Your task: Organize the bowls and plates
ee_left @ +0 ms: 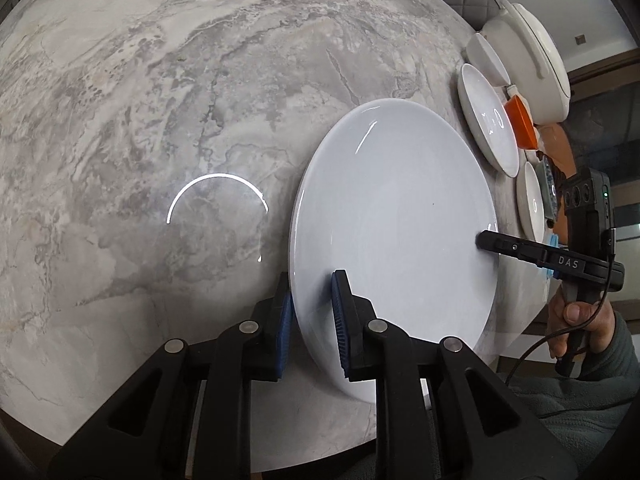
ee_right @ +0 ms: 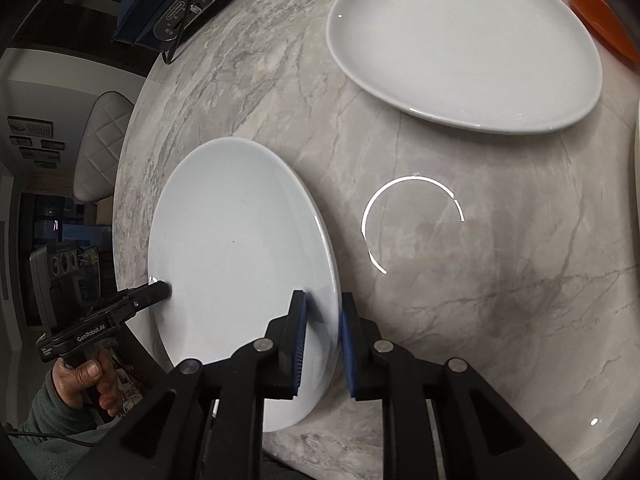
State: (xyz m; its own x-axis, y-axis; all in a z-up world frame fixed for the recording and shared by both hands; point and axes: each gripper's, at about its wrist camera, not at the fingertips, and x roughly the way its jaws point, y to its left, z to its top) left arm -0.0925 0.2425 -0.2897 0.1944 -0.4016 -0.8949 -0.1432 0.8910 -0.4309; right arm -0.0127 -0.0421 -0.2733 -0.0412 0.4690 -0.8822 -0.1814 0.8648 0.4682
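So the marble bench (ee_left: pixel 140 120) took up basically the whole view, and the big white plate (ee_left: pixel 392 240) was my landmark, sitting near the bench's edge closest to me. Past the plate's right side there was a row of crockery: a large white lidded pot (ee_left: pixel 528 60), a smaller white plate (ee_left: pixel 486 120), an orange dish (ee_left: pixel 520 122) and a white bowl (ee_left: pixel 530 200). Couldn't tell if the big plate was resting flat or lifted a bit. My left claw (ee_left: pixel 312 320) was pinching the plate's left rim, one blue pad on top and one underneath. My right claw (ee_right: pixel 322 340) was pinching the opposite rim the same way, so the plate was held from both sides.
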